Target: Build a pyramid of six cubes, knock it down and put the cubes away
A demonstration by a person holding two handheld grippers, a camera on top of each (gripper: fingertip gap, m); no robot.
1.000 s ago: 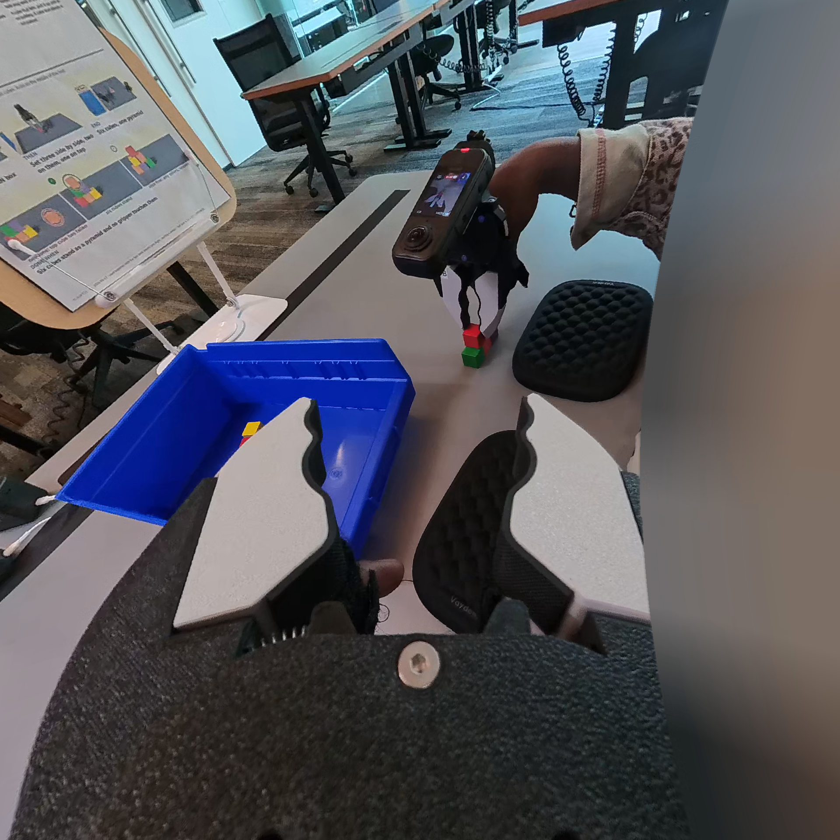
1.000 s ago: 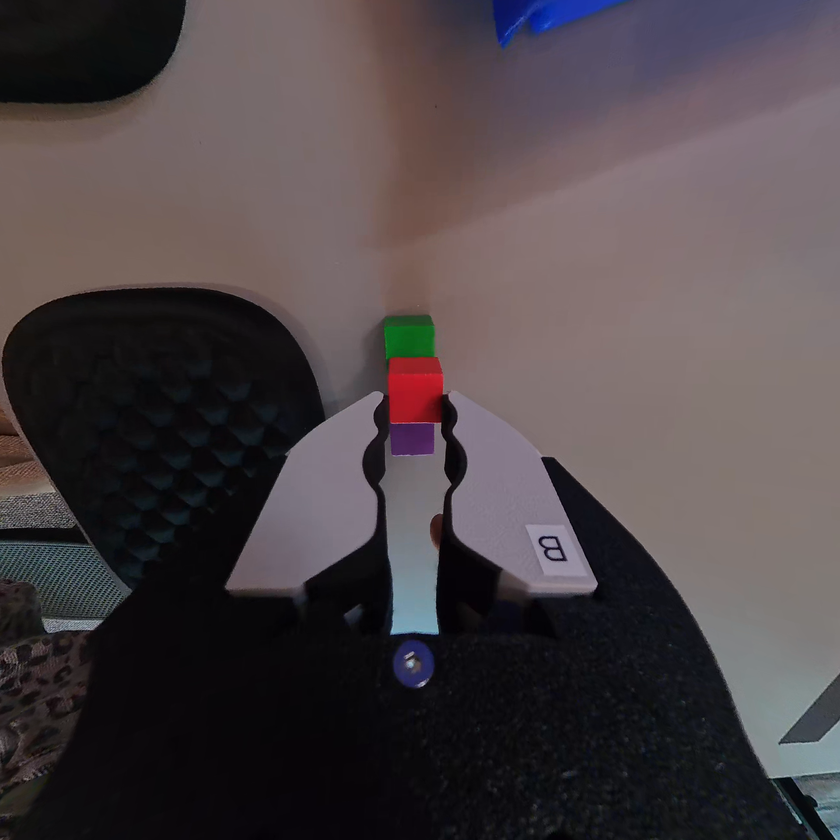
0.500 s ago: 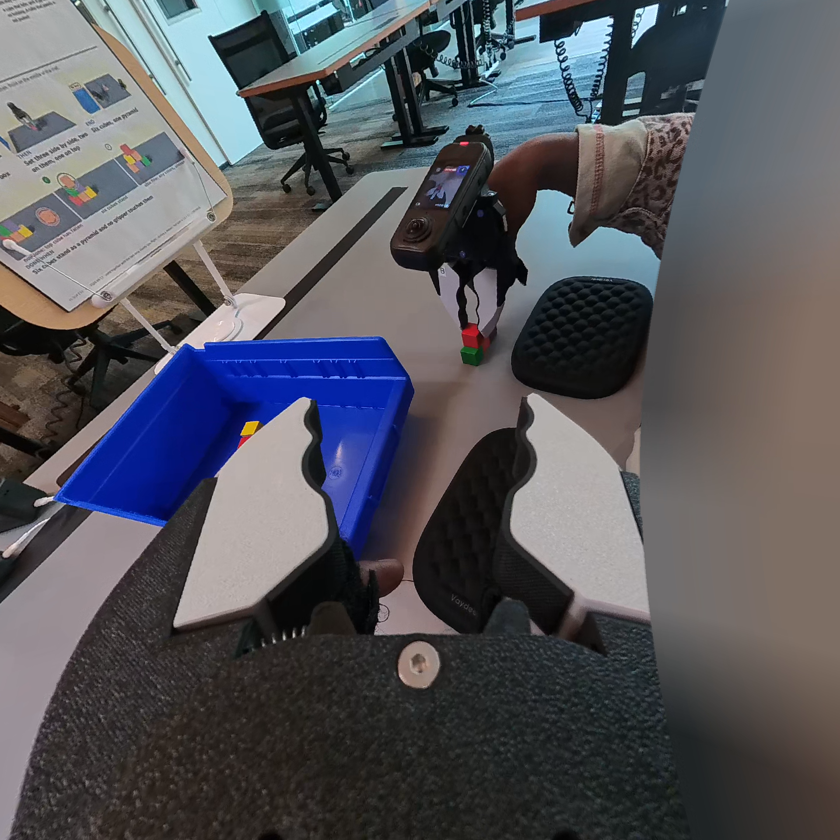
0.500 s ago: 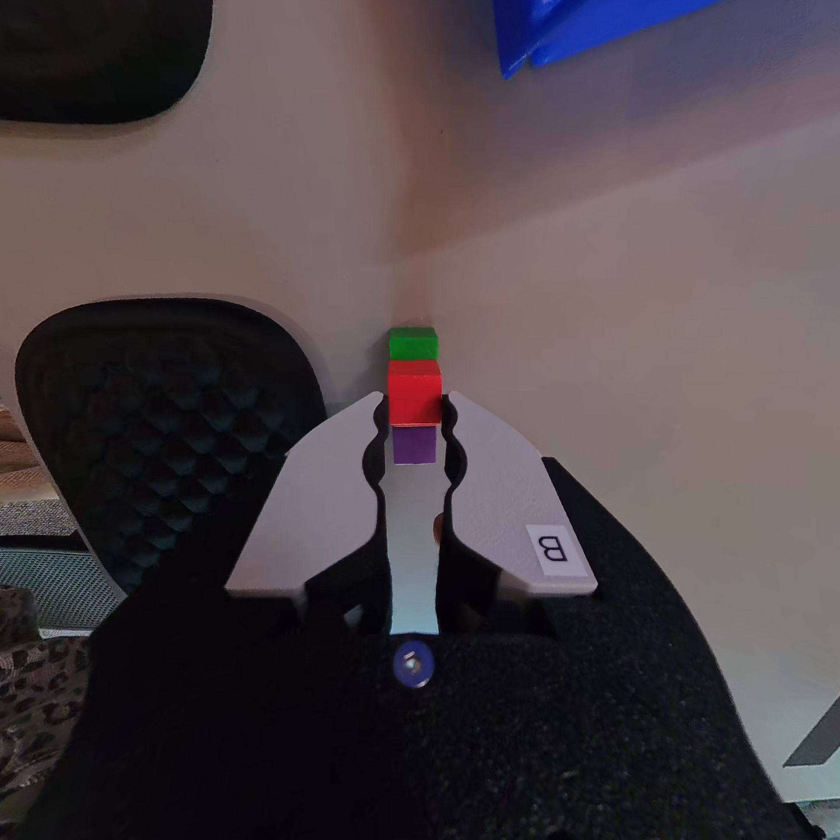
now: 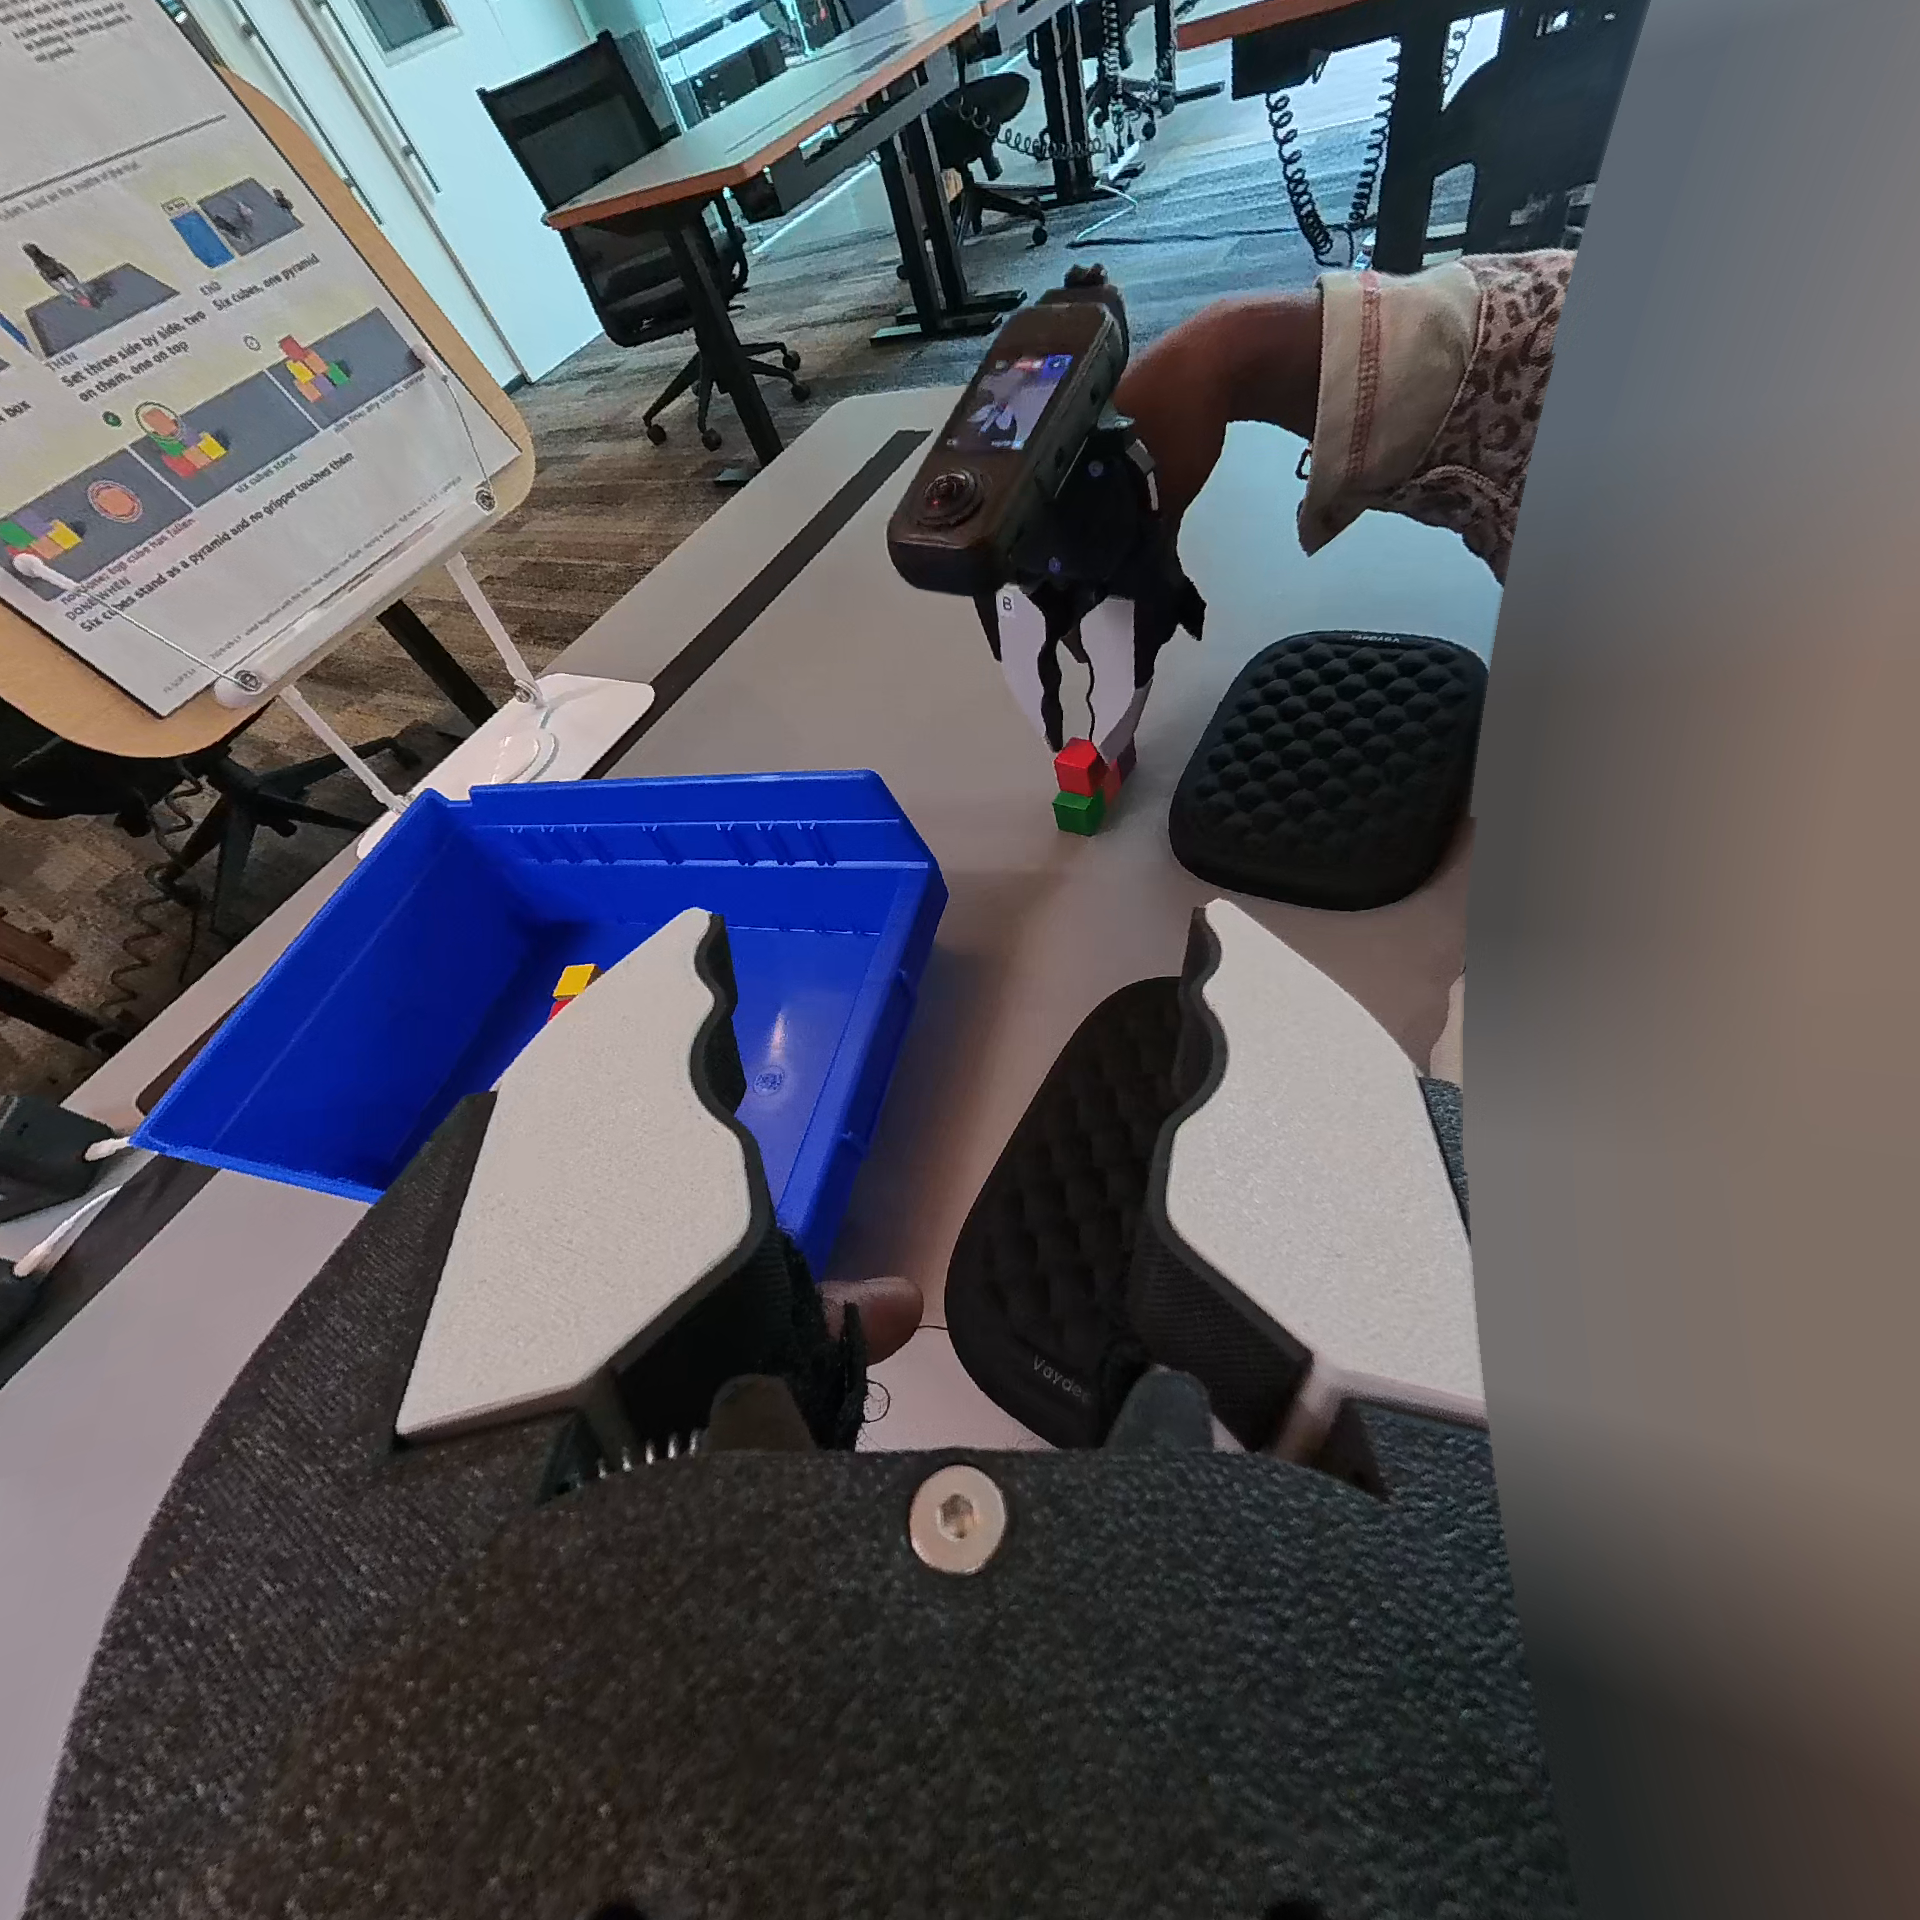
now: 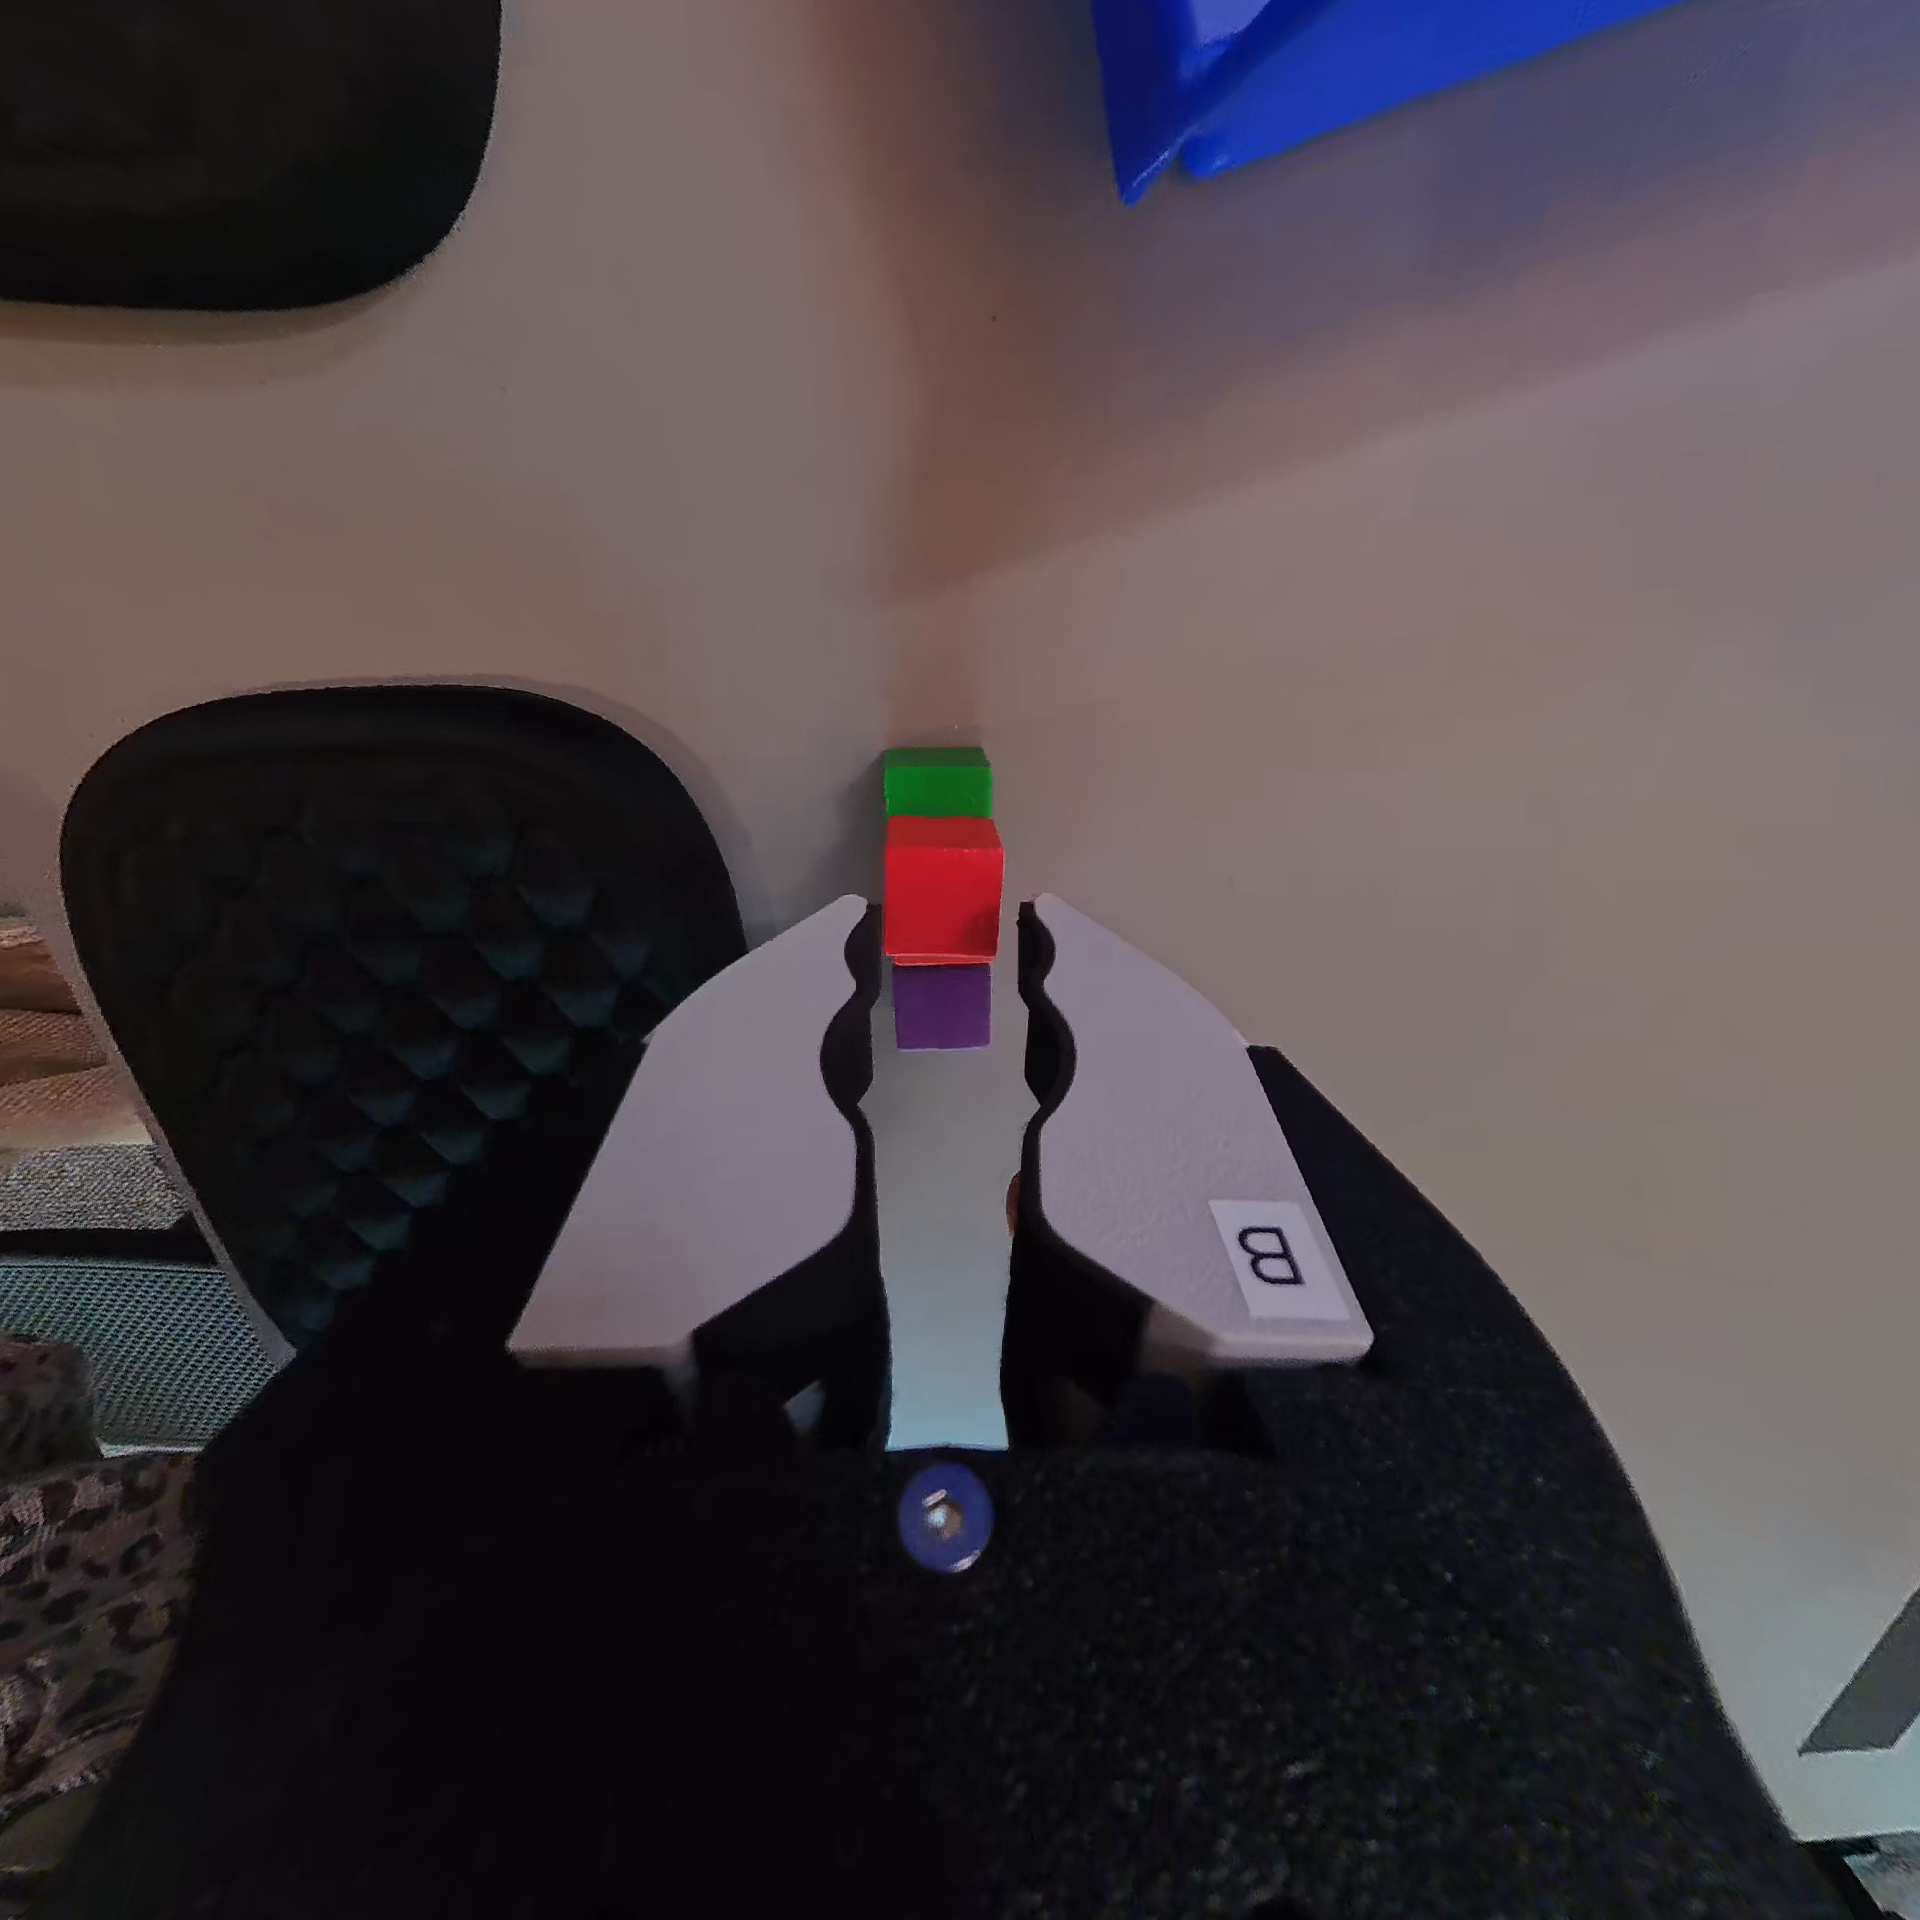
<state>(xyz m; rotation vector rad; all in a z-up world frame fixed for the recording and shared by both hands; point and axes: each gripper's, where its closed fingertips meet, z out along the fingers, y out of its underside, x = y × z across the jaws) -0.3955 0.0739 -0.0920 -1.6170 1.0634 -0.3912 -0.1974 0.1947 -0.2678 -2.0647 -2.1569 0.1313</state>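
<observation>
In the right wrist view a red cube (image 6: 943, 883) sits on top of a green cube (image 6: 937, 781) and a purple cube (image 6: 942, 1006) on the grey table. My right gripper (image 6: 943, 920) straddles the red cube, slightly open, with a thin gap at each finger. The left wrist view shows it (image 5: 1086, 727) from afar, above the red cube (image 5: 1081, 767) and green cube (image 5: 1077, 810). My left gripper (image 5: 954, 920) is wide open and empty, held near the blue bin (image 5: 416, 997). A yellow cube (image 5: 575, 980) lies in the bin, with a red one partly hidden beside it.
Two black padded rests lie on the table, one right of the stack (image 5: 1330, 769) and one under my left gripper (image 5: 1060, 1164). An instruction board on a white stand (image 5: 208, 343) is at the far left. The bin's corner (image 6: 1299, 83) shows beyond the stack.
My right gripper was shut on the red cube; its fingers have now parted a little and the cube rests on the two below. The left gripper has barely moved.
</observation>
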